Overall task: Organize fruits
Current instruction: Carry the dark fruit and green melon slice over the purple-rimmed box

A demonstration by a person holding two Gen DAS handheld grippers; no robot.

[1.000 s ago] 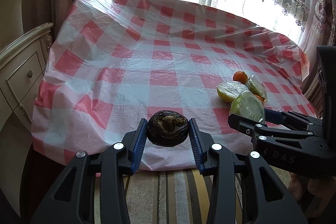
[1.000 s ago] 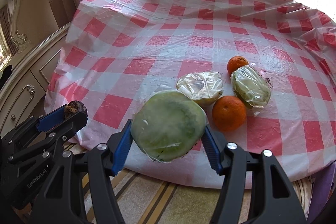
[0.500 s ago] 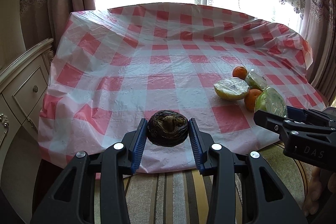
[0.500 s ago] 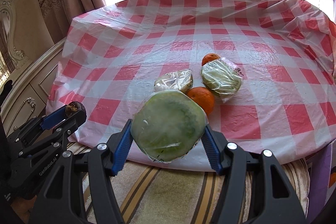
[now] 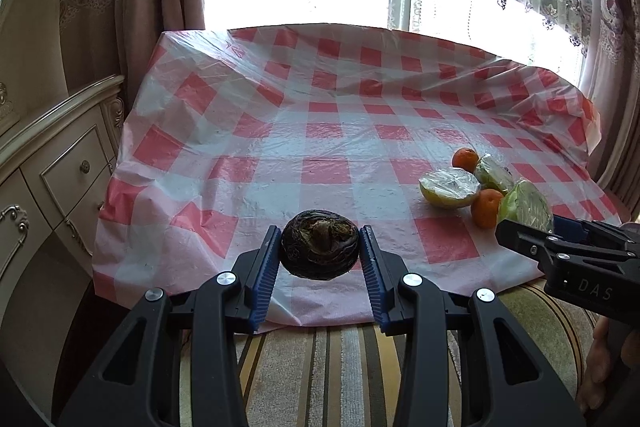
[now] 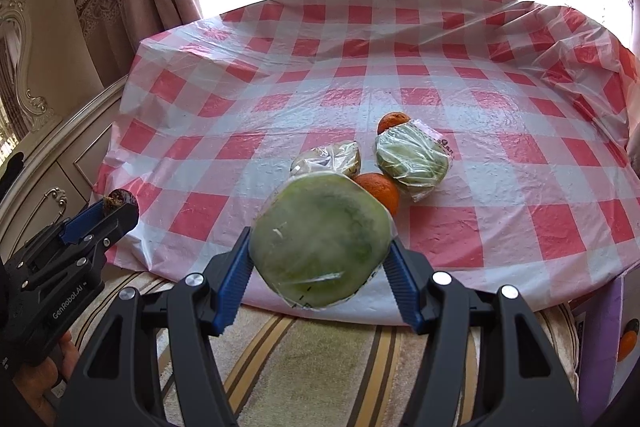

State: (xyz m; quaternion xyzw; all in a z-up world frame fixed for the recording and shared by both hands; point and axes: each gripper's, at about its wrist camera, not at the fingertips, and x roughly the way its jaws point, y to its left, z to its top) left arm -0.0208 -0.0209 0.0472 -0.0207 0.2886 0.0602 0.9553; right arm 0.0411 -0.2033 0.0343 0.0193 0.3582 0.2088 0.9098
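My left gripper [image 5: 319, 254] is shut on a dark brown wrinkled fruit [image 5: 319, 249], held off the near edge of the table; it also shows in the right wrist view [image 6: 116, 198]. My right gripper [image 6: 319, 253] is shut on a plastic-wrapped green melon half [image 6: 322, 241], seen too in the left wrist view [image 5: 525, 206]. On the checked cloth lie a wrapped yellow fruit half [image 5: 449, 187], a wrapped green fruit [image 6: 412, 161] and two oranges [image 6: 378, 189] [image 6: 393, 121], clustered near the front right.
The table wears a red-and-white checked plastic cloth [image 5: 320, 131] under a bright curtained window. A cream drawer cabinet [image 5: 48, 179] stands at the left. A striped rug [image 6: 320, 367] lies below. A purple box [image 6: 600, 339] sits at the right edge.
Both grippers have drawn back from the table with their fruits still held. The table and the fruit cluster look farther away and the window fills more of the view.
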